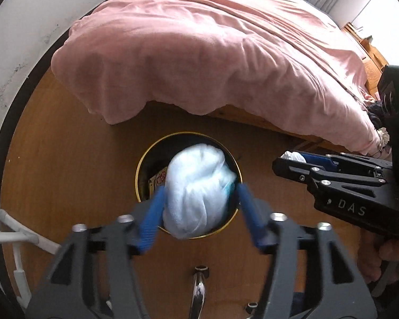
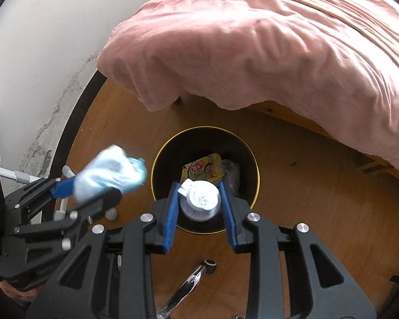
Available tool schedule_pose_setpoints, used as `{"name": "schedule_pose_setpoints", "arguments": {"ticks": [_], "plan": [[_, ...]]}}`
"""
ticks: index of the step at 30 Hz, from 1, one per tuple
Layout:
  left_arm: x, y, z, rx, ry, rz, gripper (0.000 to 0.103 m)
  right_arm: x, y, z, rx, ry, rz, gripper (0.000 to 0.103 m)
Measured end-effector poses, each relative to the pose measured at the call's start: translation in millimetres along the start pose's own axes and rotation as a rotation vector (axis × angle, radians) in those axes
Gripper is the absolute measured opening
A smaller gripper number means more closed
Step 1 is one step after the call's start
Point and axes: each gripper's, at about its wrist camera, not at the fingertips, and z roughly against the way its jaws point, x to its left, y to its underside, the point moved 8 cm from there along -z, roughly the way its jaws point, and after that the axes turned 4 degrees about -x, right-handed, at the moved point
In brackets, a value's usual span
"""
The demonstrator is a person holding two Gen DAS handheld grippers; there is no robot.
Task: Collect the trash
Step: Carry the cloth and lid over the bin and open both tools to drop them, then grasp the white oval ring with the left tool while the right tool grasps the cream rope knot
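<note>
Left gripper (image 1: 198,199): my blue fingers (image 1: 151,218) are clamped on a pale blue wad (image 1: 196,191), one finger on each side of it.
Wad: in my left view it hangs over the bin (image 1: 143,164), covering most of the opening; in my right view the wad (image 2: 110,172) sits left of the bin's rim, so I cannot tell if it is squarely above.
Right gripper (image 2: 200,204): my fingers (image 2: 173,212) grip a small white cup (image 2: 200,202), held between both pads.
Cup: directly over the bin (image 2: 157,170) mouth, on its near side.
Bin: round, black inside, gold rim, standing on the wooden floor (image 2: 306,199); a yellow wrapper (image 2: 202,171) and a crumpled clear bag (image 2: 232,175) lie inside.
Edges: the bed (image 1: 199,53) with its pink cover overhangs just beyond the bin; a white wall (image 2: 40,53) curves off to the left.
Room: bare floor on either side of the bin; a chrome leg (image 2: 188,284) lies close below my fingers, and a white rack (image 1: 18,236) stands at far left.
</note>
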Motion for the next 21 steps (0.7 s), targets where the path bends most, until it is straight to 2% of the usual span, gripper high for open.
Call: {"name": "schedule_pose_setpoints", "arguments": {"ticks": [10,12,13,14,19,21], "plan": [[4,-2,14,-0.015,-0.010,0.003,0.062,3,-2,-4,0.004,-0.001,0.000,0.031],[5,-1,21,-0.023,-0.018,-0.001,0.065,4,-2,-1,-0.002,-0.007,-0.008,0.041],[6,-1,23,-0.026,-0.022,-0.004,0.065,4,-3,0,-0.010,-0.008,-0.009,0.056],[7,-1,28,-0.031,-0.028,-0.012,0.066,4,-5,3,-0.022,-0.005,-0.005,0.067],[16,-2,60,-0.075,-0.060,-0.014,0.071,11,-12,18,-0.058,0.000,0.009,0.068],[22,-4,79,-0.101,-0.074,-0.013,0.077,19,-13,25,-0.071,0.002,0.026,0.068]]}}
